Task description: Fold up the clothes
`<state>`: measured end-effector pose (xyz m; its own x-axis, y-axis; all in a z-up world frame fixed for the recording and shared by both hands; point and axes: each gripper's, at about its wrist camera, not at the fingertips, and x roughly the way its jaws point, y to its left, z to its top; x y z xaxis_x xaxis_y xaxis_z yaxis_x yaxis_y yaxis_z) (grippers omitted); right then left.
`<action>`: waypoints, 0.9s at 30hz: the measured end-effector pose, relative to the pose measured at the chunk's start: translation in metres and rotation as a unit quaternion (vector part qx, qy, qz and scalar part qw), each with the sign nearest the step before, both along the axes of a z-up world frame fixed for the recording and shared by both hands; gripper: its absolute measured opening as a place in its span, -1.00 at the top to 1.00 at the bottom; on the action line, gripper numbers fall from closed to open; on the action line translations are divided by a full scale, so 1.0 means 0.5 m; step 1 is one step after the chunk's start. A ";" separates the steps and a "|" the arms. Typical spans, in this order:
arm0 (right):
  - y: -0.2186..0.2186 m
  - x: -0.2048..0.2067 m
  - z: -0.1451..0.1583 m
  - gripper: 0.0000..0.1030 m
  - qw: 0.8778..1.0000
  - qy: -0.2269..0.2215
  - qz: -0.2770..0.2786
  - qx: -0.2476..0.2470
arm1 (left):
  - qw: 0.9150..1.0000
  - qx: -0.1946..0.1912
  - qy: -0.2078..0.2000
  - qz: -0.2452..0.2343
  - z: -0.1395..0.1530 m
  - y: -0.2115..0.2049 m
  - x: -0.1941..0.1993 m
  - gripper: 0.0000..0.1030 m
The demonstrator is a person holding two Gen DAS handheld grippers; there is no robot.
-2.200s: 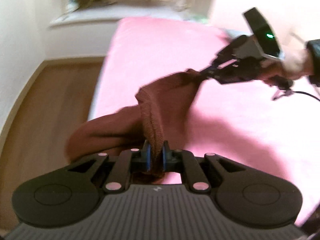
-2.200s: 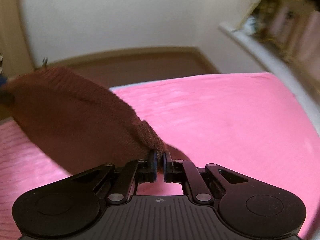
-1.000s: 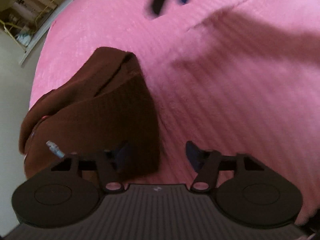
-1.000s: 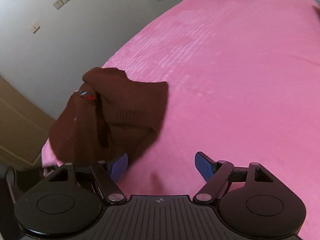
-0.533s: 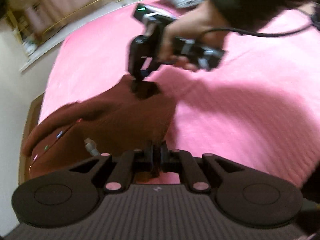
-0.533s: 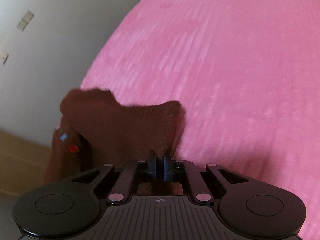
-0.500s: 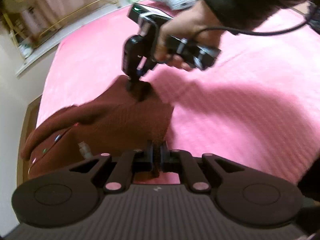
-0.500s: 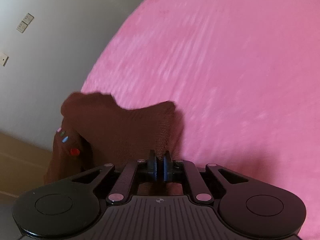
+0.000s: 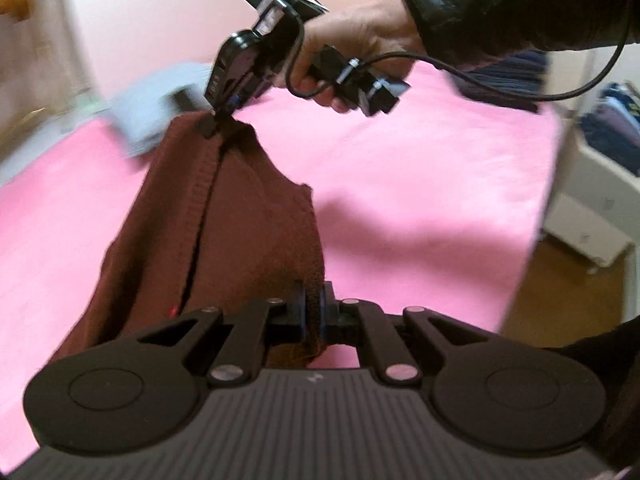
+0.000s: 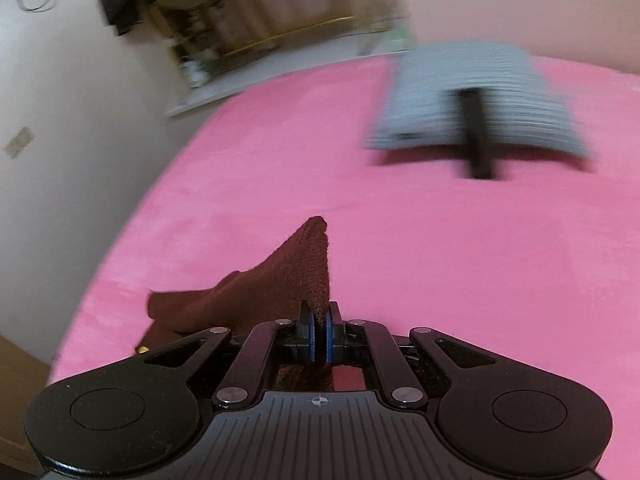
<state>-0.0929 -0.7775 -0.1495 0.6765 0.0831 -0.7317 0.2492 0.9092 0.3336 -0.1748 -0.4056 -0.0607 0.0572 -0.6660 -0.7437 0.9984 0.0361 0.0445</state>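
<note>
Both grippers — left point(image 9: 313, 312), right point(image 10: 319, 338) — jaws clamped on brown sweater point(image 9: 224, 240), now lifted higher off pink bed point(image 9: 420, 184)

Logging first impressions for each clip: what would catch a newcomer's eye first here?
The dark brown knit garment, held up over the pink bedspread and pinched at two places: the left tongs shut on its near edge, the right tongs shut on its top. Next, the bare hand gripping the right tool, and a blurred grey striped cushion further back on the bed.
</note>
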 end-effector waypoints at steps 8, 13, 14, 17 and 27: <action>-0.360 -0.334 -0.085 0.95 0.996 0.052 -0.060 -0.045 | 0.992 0.014 0.073 -0.102 -0.076 -0.413 -0.341 0.92; -0.534 -0.491 -0.181 0.94 0.990 0.098 -0.087 -0.059 | 0.991 0.043 0.079 -0.097 -0.147 -0.474 -0.400 0.75; -0.547 -0.509 -0.202 0.94 0.988 0.106 -0.093 -0.063 | 0.991 0.049 0.080 -0.093 -0.161 -0.478 -0.405 0.62; -0.541 -0.541 -0.245 0.91 0.984 0.102 -0.120 -0.080 | 0.991 0.066 0.082 -0.082 -0.202 -0.490 -0.421 0.35; -0.341 -0.598 -0.273 -0.43 0.990 0.015 -0.128 -0.060 | 0.992 0.114 -0.036 0.034 -0.311 -0.257 -0.199 0.22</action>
<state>-0.3919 -0.9480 -0.2858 0.6427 -0.1769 -0.7454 0.4850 0.8472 0.2170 -0.2743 -0.5339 -0.2163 0.1550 -0.4732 -0.8672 0.9879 0.0838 0.1309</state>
